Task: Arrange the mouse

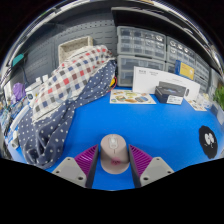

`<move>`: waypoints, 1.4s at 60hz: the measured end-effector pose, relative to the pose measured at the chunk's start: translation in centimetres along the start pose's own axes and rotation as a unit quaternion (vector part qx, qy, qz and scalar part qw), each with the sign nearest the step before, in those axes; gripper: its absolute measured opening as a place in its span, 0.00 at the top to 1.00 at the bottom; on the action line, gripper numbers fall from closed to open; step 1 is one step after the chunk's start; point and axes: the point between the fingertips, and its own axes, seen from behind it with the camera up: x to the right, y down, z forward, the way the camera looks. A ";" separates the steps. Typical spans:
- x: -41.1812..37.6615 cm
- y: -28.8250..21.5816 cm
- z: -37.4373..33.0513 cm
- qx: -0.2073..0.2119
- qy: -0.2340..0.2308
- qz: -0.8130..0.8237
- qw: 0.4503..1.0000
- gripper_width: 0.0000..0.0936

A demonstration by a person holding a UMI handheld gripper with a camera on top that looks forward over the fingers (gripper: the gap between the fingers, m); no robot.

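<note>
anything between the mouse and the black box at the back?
No: gripper view shows only bare blue table from the mouse, held in the hand-held gripper, to the black box.

We see the mouse (114,152) low in the middle, between the fingers (88,160); cloth pile (62,100) upper left, drawers (148,48) upper right.

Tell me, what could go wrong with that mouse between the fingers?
The mouse sits between the fingers, which seem to hold it by its rounded sides, so it might slip out and drop onto the blue table. The crumpled cloth lies close by; moving that way could snag it.
</note>
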 end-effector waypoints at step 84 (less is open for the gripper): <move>43.2 -1.4 -6.7 -0.015 0.024 0.025 0.999 0.63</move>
